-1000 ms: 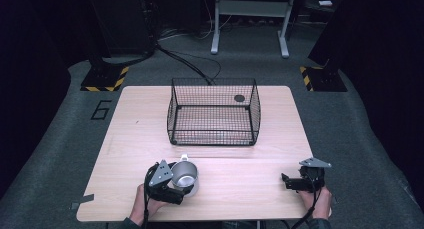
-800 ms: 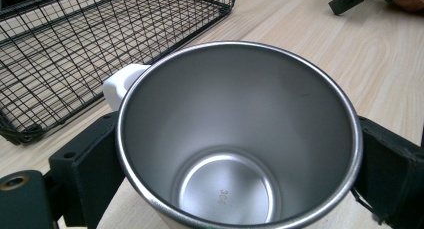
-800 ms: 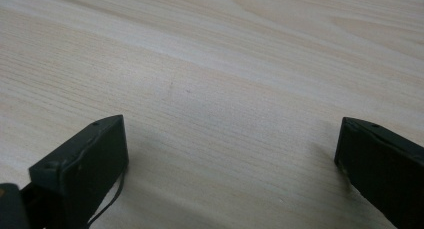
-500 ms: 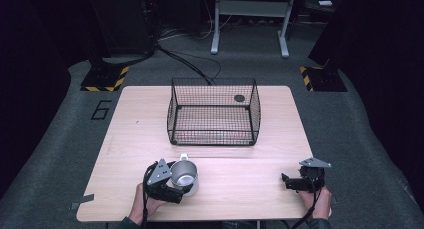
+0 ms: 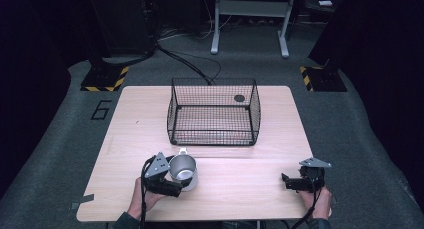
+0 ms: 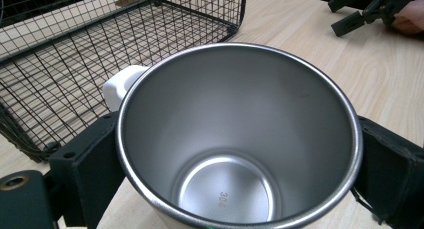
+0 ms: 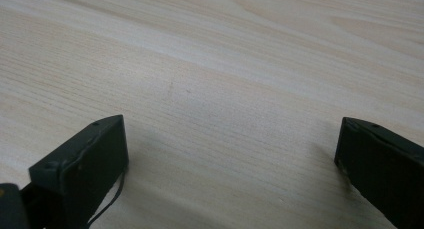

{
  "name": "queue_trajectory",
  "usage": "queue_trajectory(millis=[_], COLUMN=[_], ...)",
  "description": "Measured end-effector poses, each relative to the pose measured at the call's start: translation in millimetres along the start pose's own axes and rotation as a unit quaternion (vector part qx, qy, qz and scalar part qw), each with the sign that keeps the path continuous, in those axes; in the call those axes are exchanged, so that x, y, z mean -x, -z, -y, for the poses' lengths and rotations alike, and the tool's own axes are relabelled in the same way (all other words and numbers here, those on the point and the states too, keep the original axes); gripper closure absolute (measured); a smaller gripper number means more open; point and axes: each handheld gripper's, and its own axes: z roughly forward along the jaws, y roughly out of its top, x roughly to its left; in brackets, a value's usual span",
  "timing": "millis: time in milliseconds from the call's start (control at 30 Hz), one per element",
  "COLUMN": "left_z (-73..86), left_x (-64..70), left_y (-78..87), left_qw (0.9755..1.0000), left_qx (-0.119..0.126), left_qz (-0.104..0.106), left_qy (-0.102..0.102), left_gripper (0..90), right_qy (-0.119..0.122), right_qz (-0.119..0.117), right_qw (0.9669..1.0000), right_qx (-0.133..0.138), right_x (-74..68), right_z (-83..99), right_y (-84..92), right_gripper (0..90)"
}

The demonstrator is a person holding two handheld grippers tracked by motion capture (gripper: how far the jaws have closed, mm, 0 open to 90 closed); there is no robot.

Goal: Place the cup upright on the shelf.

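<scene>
At the near edge of the worktop (image 5: 130, 139), our left tool (image 5: 170, 181) pinches a steel mug (image 5: 183, 170), one jaw on each side of its wall just under the rim, while our right tool (image 5: 292, 183) lies low over bare wood near the right corner with its jaws spread and nothing between them. The mug stands upright and empty, its white handle (image 6: 120, 86) turned toward the wire basket (image 5: 214, 111), which sits open-topped just beyond it at mid-table. We judge the step in hand to be carrying the mug into that basket. To do it well we should keep the pinch firm, since smooth metal may slip, lift straight up until the base clears the basket's near wall, hold the mug level on the way across, and lower it onto the mesh floor before easing the jaws apart.
</scene>
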Motion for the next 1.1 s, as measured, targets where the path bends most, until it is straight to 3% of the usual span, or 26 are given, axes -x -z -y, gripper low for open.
queue_trajectory(millis=[1100], left_z=[-50.8], left_x=[-17.4], left_y=[-2.1], left_qw=[0.9996], left_qx=[0.027], left_qz=[0.005], left_qy=[-0.012], left_gripper=[6.8], right_qy=[0.002], right_qz=[-0.001], right_qw=[1.0], right_qx=[0.0], right_x=[0.7], right_z=[-0.1], right_y=[-0.1], right_gripper=[0.1])
